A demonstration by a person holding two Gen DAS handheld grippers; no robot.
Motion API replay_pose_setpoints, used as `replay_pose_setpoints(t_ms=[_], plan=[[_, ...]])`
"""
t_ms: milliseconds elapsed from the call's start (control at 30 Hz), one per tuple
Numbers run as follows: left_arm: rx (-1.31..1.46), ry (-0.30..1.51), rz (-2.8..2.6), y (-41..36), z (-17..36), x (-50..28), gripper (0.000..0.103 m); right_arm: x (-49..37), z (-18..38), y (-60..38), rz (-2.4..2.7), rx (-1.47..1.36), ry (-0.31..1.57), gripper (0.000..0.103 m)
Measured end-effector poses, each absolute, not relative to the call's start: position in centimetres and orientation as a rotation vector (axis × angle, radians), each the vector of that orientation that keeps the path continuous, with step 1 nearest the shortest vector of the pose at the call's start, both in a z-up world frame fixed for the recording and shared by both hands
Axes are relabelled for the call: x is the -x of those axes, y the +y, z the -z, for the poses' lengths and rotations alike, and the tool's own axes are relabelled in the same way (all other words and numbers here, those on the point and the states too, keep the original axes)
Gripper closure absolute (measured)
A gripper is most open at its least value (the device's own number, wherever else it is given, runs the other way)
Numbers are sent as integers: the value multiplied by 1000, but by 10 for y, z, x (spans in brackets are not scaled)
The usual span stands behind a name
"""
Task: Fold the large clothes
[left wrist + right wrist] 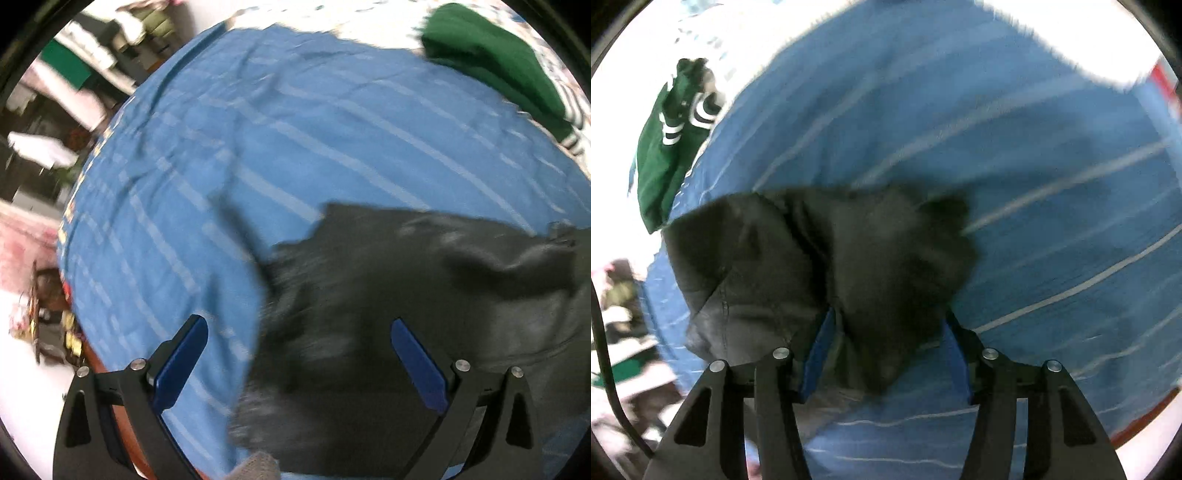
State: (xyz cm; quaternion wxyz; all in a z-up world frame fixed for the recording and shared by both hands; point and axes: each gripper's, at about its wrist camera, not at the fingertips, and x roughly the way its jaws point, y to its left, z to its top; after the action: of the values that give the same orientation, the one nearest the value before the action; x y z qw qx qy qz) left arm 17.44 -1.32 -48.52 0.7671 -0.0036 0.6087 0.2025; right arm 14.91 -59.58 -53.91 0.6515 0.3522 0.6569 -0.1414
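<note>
**A:** On the blue striped sheet: item one, a black garment, bunched, lying on the near part of the bed. Item two, a green garment with white-striped cuffs, well apart at the sheet's far edge.

**B:** Tools?

**A:** Left gripper: jaws spread wide, nothing between them, poised over the black cloth's edge where it meets the sheet. Right gripper: black cloth fills the gap between its blue pads. Jaws stand fairly wide; whether they pinch the fabric or it merely drapes over them, I cannot tell.

**B:** Condition of the record?

**A:** Both views blurred; seams, sleeves and hem not identifiable.

**B:** Risks, as you judge them?

**A:** Three. The left jaws may close on the sheet along with the cloth, since the edge lies flat on it. The right hold, if loose, may slip under a pull. And a grasp on several bunched layers would give a crooked fold.
</note>
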Motion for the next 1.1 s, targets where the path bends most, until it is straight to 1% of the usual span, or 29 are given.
replay_pose_setpoints(t_ms=[100,133,167,200,267,367,467,500,533,600,667,767,867,933,1100], plan=[[-22,1292,-397,-40,491,-198,0,-167,502,-588,294,-651,1454,46],[-23,1290,-391,-46,496,-205,0,-179,495,-575,221,-630,1448,57],[-27,1298,-388,-50,506,-213,0,-197,490,-559,154,-591,1455,64],[-30,1307,-394,-52,513,-219,0,-214,488,-544,90,-551,1454,69],[-30,1347,-420,-45,536,-227,0,-251,493,-516,-40,-493,1455,70],[9,1353,-407,-36,546,-226,0,-302,510,-463,-139,-415,1470,71],[-4,1336,-394,-33,540,-219,0,-334,556,-437,-110,-275,1576,71],[-1,1337,-394,-32,541,-216,0,-343,582,-435,-94,-262,1641,72],[6,1339,-397,-28,539,-212,0,-346,590,-440,-82,-292,1644,72],[18,1352,-414,-25,537,-209,0,-355,590,-446,-66,-317,1688,72],[23,1364,-439,-18,533,-201,0,-360,578,-447,-54,-306,1713,72],[26,1361,-475,-9,525,-189,0,-348,527,-442,-86,-231,1629,69],[35,1359,-510,0,527,-175,0,-330,501,-422,-220,-258,1587,69],[72,1353,-510,8,534,-168,0,-322,508,-404,-285,-252,1613,69],[241,1327,-474,31,555,-163,0,-326,569,-368,-193,-160,1679,69]])
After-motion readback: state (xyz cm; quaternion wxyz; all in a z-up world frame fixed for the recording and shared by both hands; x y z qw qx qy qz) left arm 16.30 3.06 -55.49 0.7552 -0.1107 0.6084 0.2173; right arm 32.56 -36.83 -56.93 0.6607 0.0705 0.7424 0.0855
